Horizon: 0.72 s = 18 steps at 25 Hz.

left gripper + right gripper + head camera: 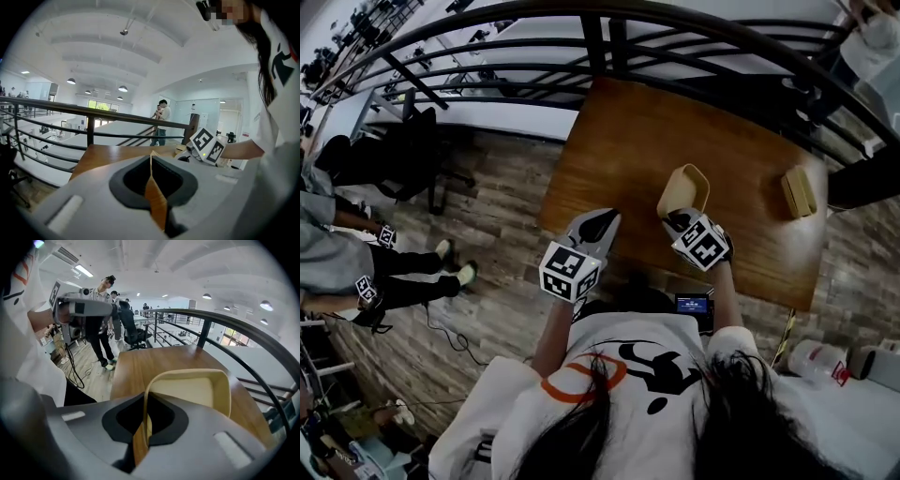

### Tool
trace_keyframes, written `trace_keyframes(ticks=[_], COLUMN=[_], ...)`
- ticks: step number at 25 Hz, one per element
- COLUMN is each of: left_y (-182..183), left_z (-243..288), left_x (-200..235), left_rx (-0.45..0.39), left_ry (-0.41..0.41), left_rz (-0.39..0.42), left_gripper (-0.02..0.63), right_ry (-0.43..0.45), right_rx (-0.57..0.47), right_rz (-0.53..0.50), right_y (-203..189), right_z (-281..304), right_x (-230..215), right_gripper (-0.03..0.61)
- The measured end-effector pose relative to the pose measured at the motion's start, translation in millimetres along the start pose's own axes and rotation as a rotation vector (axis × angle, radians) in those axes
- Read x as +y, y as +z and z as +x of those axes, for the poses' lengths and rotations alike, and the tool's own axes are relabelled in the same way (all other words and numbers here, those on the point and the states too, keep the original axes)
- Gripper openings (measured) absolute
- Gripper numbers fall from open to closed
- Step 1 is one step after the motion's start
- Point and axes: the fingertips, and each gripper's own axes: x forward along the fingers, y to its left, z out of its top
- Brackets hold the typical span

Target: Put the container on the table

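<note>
A beige, shallow container [684,190] with rounded corners hangs over the near part of the brown wooden table [656,131]. My right gripper [677,219] is shut on its near rim. In the right gripper view the container [197,390] is empty, and its thin wall runs between the closed jaws of my right gripper [146,423]. Whether its bottom touches the table I cannot tell. My left gripper [604,217] hovers at the table's near left edge, shut with nothing in it. In the left gripper view its jaws [152,176] meet in a thin line.
A tan block-like object [799,191] lies on the table's right side. A dark metal railing [609,37] curves along the table's far edge. A small device with a lit screen [694,303] sits below the near edge. People [337,244] and a chair [412,150] are on the left.
</note>
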Motion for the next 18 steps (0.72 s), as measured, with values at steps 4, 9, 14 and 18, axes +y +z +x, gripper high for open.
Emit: trace_keyframes(ticks=[4,9,14,18], left_y=[2.8,10.7,5.5,3.8], left_z=[2.5,8.4,1.7,-3.2], left_x=[9.2,3.1,9.8,14.2], left_rx=[0.008,-0.005,0.013,0.018], left_ry=[0.026,0.052,0.069,0.082], left_rz=[-0.002,-0.003,0.0,-0.001], left_gripper=[0.0,0.0,0.0,0.0], right_ry=[0.035,0.03,0.025,0.015], right_rx=[0.078,0.23,0.318,0.345], right_rz=[-0.02,-0.12,-0.168,-0.176], right_y=[-14.0,-53.0,-64.6,-68.7], right_z=[23.9,37.3,51.1,54.5], right_x=[-21.4,-53.3,-69.1,-77.9], right_gripper=[0.029,0.028,0.025,0.026])
